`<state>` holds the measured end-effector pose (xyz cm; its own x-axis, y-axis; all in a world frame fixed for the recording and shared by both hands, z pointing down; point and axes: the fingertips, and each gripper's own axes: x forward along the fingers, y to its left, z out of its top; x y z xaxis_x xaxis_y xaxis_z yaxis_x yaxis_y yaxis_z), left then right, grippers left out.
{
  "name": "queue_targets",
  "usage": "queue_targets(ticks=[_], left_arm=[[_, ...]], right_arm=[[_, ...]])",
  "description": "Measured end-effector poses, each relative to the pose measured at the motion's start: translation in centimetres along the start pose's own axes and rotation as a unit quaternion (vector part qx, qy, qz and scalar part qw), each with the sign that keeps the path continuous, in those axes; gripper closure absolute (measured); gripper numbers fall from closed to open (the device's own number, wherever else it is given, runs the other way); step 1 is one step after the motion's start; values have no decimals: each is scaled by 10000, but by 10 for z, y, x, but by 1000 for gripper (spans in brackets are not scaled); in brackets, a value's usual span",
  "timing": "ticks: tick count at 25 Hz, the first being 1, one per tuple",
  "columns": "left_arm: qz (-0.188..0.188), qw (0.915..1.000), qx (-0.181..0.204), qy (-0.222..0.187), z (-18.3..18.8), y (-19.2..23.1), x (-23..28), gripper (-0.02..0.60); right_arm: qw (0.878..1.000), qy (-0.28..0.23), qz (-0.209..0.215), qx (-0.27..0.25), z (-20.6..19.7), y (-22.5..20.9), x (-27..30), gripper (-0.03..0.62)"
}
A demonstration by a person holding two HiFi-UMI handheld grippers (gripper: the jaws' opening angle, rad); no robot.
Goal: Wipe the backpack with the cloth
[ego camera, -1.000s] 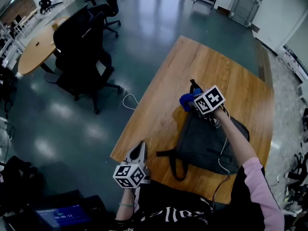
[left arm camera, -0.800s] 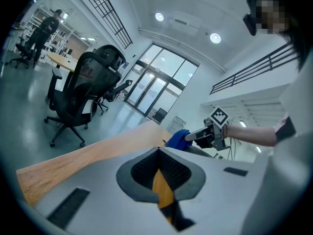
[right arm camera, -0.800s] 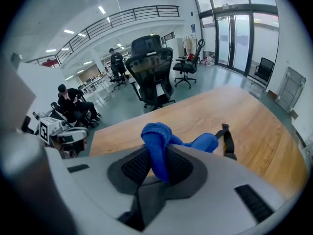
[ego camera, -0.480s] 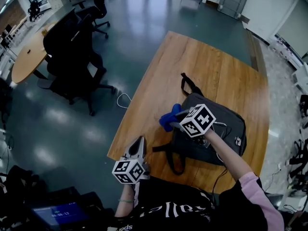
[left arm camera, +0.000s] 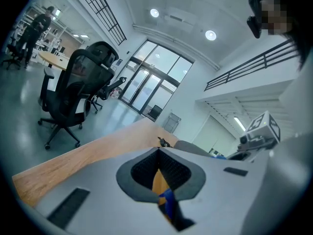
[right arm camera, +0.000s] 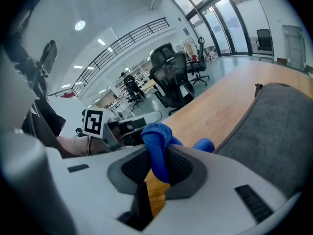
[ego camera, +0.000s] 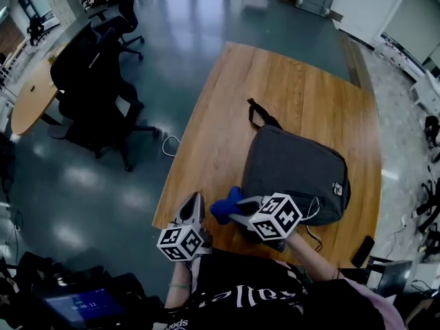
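Backpack (ego camera: 295, 167) lies flat on table (ego camera: 295, 74), nr front edge. Cloth (ego camera: 225, 205) pinched in right gripper (ego camera: 235, 213), just off bag's corner. Left gripper (ego camera: 194, 206) pressed together, empty. Risks: nothing holds bag, so wiping cd shove it; cloth cd slip w/ drag.

I've pulled my right gripper (ego camera: 236, 213) back toward me. A second ago it held the cloth (ego camera: 225, 205) at the far, handle end of the backpack (ego camera: 295, 167), then at its left side. Now it's off the near left corner, close beside my left gripper (ego camera: 195, 201) — the bag's top face lies uncovered.
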<state>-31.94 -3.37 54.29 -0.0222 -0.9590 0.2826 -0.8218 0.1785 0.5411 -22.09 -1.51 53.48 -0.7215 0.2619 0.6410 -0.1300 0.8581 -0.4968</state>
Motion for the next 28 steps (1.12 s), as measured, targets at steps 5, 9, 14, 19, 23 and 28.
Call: queue_targets(ticks=[5,9,14,19,23,28], left_arm=[[-228,9996,140,131,-4,-15,7,583],[-373,9987,229,249,-6,-25,9,583],[-535,9976,318,290,-6,-35,14,583],[-687,9960,399,398,-10,-45,15,583],[-762,9948,480,466,-13,-50,16,583],[-726,9952,472,455,-11,-48,15,583]], right_arm=[[9981,-426,-78,427,-4,-2,-14,528],[9910,-1209,-221,536,37,-20,-55,528],[9755,-1942,-968,366,100,-87,-113,527],[9538,-2059,-2184,-119,153,-170,-157,528],[9435,-1720,-2800,-417,176,-225,-159,528],[9501,-1219,-2842,-413,159,-241,-141,528]])
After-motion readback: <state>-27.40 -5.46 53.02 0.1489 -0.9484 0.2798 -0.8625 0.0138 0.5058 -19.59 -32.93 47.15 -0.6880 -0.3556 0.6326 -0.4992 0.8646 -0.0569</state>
